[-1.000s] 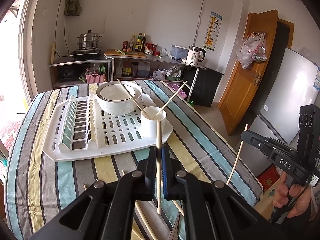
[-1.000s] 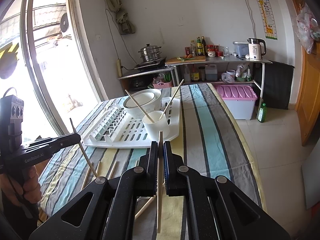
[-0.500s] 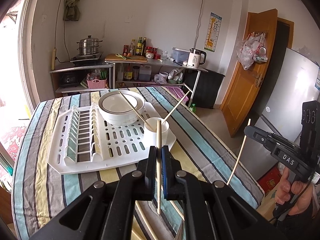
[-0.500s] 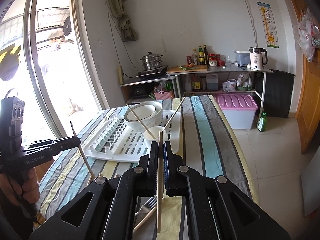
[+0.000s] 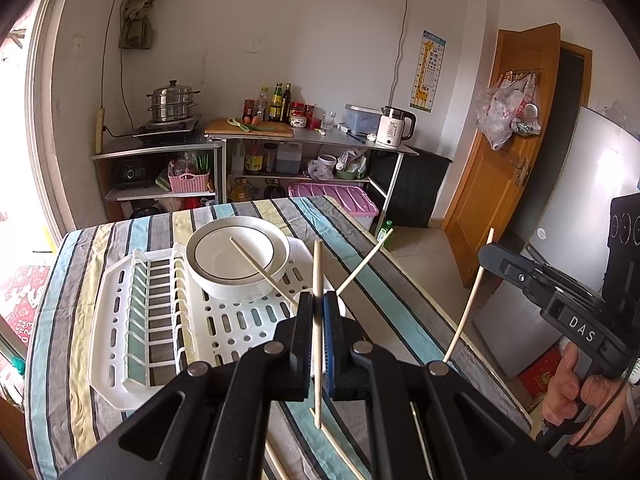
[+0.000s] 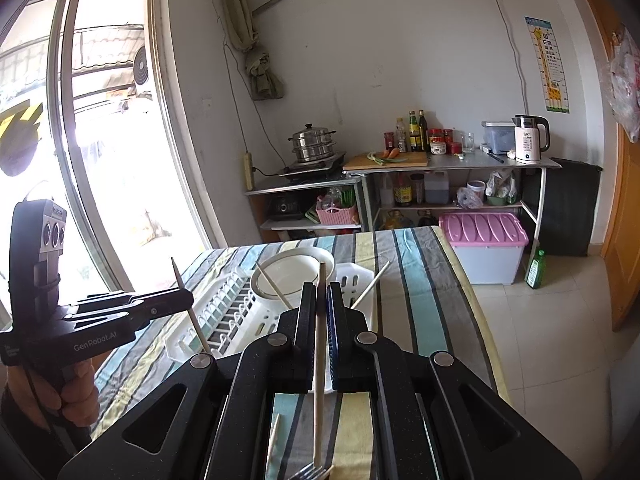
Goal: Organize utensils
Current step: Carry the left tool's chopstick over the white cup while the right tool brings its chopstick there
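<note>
- Left wrist view first: your left gripper [image 5: 318, 312] is clamped tight on a single wooden chopstick [image 5: 317, 332], jaws pinched right onto the shaft, the stick standing nearly upright with ends poking out above and below the pads.
- Beyond it, the white dish rack [image 5: 120, 320] sits on the striped tablecloth [image 5: 56, 320], with the stacked white bowls [image 5: 236, 264] on its far half.
- Just behind your left jaws there's the white utensil cup [image 5: 298, 302], mostly hidden, and two chopsticks [image 5: 362, 268] lean out of it, fanning left and right.
- Over on the right edge of that view, your right gripper [image 5: 486, 254] is up off the table's side, your hand [image 5: 580, 396] wrapped round the handle, and its own chopstick [image 5: 468, 300] slants through the closed tips.
- Right wrist view now: same story up close, jaws squeezed shut on that chopstick [image 6: 320, 344], which runs almost straight up between the pads.
- Down at the bottom edge, fork tines [image 6: 308, 472] and another loose chopstick [image 6: 274, 440] lie on the cloth under the gripper.
- Your left gripper shows at the left of this view, holding its stick at a tilt above the near end of the rack.
- Both held chopsticks are in the air, short of the cup.
</note>
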